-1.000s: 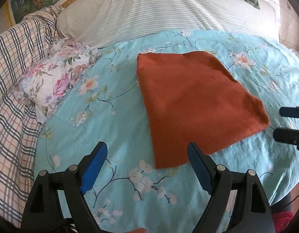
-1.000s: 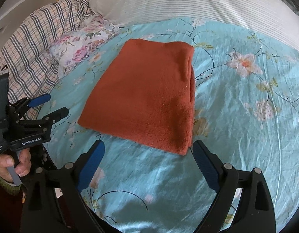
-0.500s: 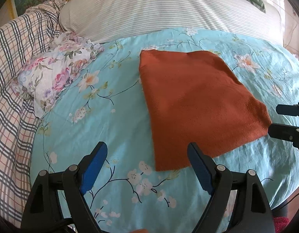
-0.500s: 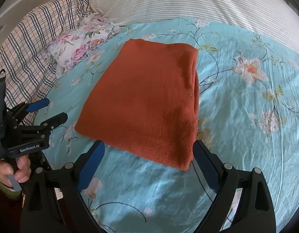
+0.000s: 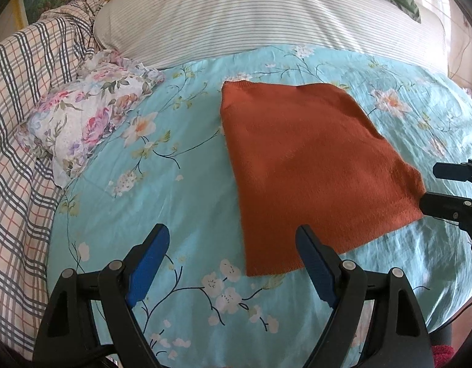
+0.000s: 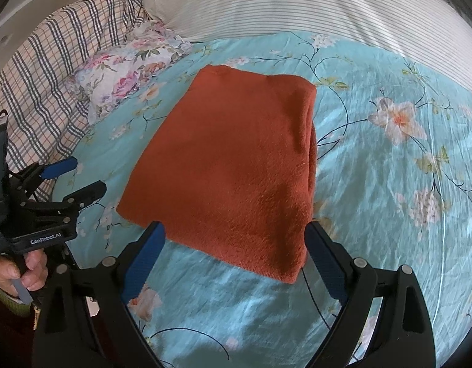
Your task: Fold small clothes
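A rust-orange garment (image 6: pixel 236 168), folded into a thick rectangle, lies flat on the turquoise floral bedsheet (image 6: pixel 389 214) near the middle of the bed. The left gripper (image 5: pixel 233 245) hangs over the sheet at the garment's near left corner, its jaws wide apart and holding nothing; the corner shows between the 2 blue pads (image 5: pixel 150 260). The right gripper (image 6: pixel 234 242) faces the near edge of the garment, jaws likewise spread wide and empty (whether the pads touch the cloth cannot be told). A hand (image 6: pixel 18 276) grips the left tool's handle. Beyond lie a flowered pillow (image 5: pixel 82 122), a plaid blanket (image 5: pixel 18 122) and a striped pillow (image 5: pixel 251 15).
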### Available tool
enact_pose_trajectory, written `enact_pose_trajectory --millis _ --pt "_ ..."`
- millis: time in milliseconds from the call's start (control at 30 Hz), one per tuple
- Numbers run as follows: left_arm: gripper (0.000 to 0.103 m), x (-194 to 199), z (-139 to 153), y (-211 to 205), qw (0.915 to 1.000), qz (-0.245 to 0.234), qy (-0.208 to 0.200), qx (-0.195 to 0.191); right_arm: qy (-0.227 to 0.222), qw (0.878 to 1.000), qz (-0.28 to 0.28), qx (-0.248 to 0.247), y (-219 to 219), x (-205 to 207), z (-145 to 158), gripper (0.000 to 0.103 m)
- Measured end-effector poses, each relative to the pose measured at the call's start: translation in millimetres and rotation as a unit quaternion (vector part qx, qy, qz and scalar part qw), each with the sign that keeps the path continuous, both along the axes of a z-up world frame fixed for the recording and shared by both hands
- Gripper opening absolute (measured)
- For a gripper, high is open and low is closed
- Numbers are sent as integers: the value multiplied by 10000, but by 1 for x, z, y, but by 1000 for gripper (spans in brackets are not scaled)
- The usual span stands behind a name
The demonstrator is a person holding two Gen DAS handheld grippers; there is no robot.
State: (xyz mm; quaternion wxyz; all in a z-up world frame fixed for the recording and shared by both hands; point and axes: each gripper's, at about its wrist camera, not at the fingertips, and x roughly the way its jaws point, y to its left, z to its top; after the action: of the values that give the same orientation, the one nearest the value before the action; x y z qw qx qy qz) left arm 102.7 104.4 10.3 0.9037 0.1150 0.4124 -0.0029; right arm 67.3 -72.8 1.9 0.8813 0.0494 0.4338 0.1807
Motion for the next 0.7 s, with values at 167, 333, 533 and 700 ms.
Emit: enact_pose_trajectory --millis 167,333,533,700 --pt "85 1 1 0 10000 0 -4 -10 35 10000 26 -27 -2 4 -2 92" --pt "85 0 3 -1 10000 -7 -33 -10 51 10000 51 -60 -4 6 -3 92" --pt "85 -2 5 -2 10000 -21 -51 -82 45 9998 42 -167 -2 4 -5 92" --pt "85 -4 7 -4 9999 -50 -75 -137 18 9997 42 -253 0 2 -4 92"
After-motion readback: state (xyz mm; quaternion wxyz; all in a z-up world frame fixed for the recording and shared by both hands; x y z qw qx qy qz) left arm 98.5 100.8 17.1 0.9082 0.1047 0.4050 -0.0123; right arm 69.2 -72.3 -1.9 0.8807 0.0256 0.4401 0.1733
